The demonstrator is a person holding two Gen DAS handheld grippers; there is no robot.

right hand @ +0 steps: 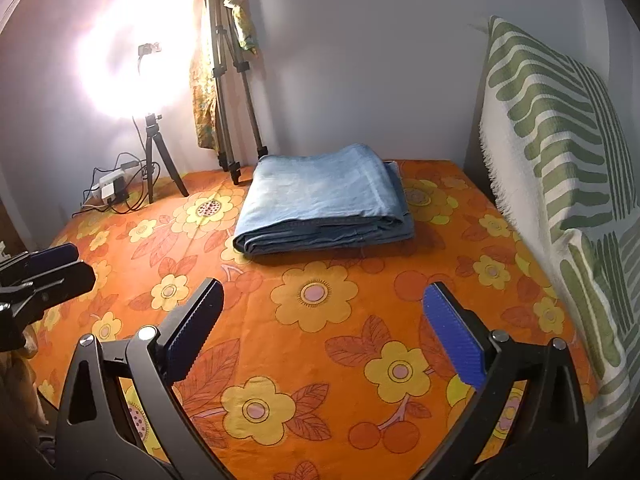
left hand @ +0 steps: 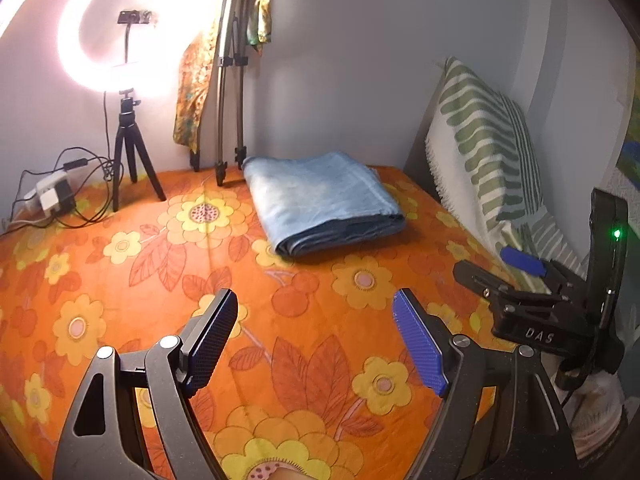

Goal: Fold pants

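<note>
my left gripper (left hand: 316, 308) hangs with its jaws spread and nothing between them, over the orange flowered bedsheet (left hand: 120, 280). my right gripper (right hand: 323, 304) is released too, jaws wide and empty above the same sheet. the pants (right hand: 320, 204), light blue denim, lie folded in a neat stack well ahead of both tools, near the wall. a green-striped pillow (right hand: 560, 160) leans at the right, and a ring light (left hand: 132, 28) glares at the far left.

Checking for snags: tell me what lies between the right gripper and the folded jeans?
Only bare floral bedsheet separates the right gripper from the folded jeans, shown in the right wrist view.
</note>
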